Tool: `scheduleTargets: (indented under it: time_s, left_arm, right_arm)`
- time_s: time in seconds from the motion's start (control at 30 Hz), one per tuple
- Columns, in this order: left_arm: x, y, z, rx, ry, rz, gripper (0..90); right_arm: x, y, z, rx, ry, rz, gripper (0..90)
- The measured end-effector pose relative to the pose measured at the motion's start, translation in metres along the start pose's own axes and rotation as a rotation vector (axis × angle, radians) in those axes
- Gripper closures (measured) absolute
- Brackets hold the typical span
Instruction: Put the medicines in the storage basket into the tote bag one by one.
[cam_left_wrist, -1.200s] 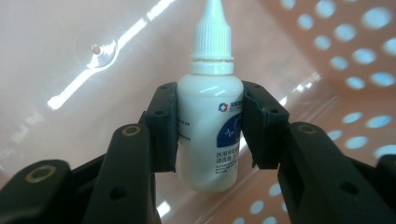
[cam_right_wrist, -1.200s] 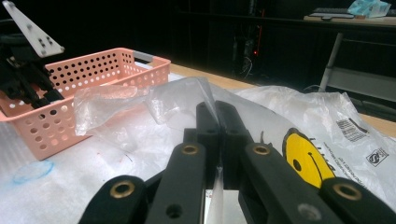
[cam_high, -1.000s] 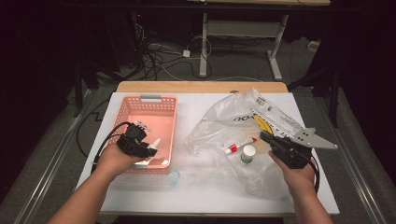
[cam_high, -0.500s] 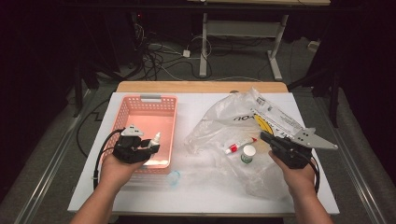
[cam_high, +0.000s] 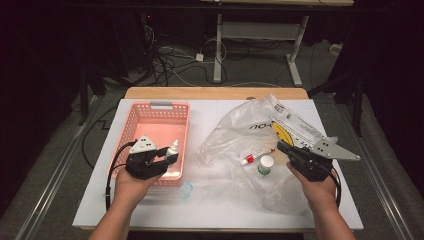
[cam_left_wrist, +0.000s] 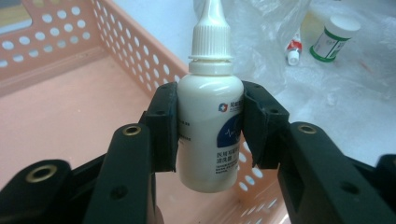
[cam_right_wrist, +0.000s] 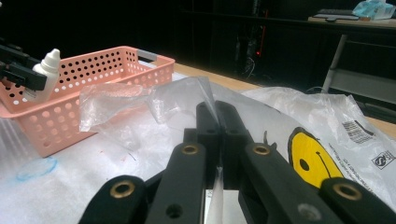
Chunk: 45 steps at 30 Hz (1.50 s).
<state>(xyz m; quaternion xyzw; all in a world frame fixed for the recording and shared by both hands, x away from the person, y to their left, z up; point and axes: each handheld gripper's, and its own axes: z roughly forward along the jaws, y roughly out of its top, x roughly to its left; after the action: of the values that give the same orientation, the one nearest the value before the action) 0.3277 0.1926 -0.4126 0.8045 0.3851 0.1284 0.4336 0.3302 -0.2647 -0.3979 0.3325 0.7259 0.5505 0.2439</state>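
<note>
A white dropper bottle (cam_left_wrist: 210, 121) with a blue label stands upright between the pads of my left gripper (cam_left_wrist: 210, 126), which is shut on its body. In the high view the left gripper (cam_high: 167, 157) holds the bottle (cam_high: 172, 149) over the near right part of the pink basket (cam_high: 155, 106). My right gripper (cam_high: 281, 147) rests on the table at the right. Its jaws (cam_right_wrist: 216, 116) are shut on a fold of the clear plastic bag (cam_right_wrist: 187, 100).
The crumpled bag (cam_high: 240, 132) with a yellow smiley print (cam_right_wrist: 322, 154) spreads over the table's right half. A red-capped tube (cam_high: 255, 157) and a green-and-white jar (cam_high: 265, 165) lie on it. A small blue ring (cam_high: 186, 190) sits before the basket.
My left hand has drawn back toward the basket's near edge with the bottle still in its jaws. The right hand and the bag have stayed put.
</note>
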Motion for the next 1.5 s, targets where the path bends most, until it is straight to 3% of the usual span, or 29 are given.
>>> scheduleTargets:
  time_s: [0.1,0.37,0.57,0.7,1.1,1.5]
  left_arm:
    - [0.0,-0.001,-0.002,-0.017,-0.013,-0.018,58.4]
    - [-0.007,0.0,-0.009,-0.068,-0.019,-0.016,58.4]
    - [-0.025,0.004,-0.009,-0.096,-0.067,0.017,58.4]
    - [-0.038,0.011,-0.006,-0.122,-0.122,0.027,58.4]
    - [-0.072,0.029,0.023,-0.091,-0.197,0.105,58.3]
    - [-0.096,0.04,0.063,-0.083,-0.223,0.121,58.3]
  right_arm:
    - [-0.001,0.0,0.0,0.001,0.001,0.003,90.0]
    - [-0.001,0.001,-0.002,-0.005,0.002,-0.001,90.0]
    - [-0.001,0.002,-0.002,-0.008,0.0,0.005,90.0]
    - [-0.001,0.002,-0.003,-0.009,0.001,0.001,90.0]
    - [0.001,0.002,-0.001,-0.005,0.005,0.002,90.0]
    - [0.002,0.002,0.003,-0.002,0.012,-0.003,90.0]
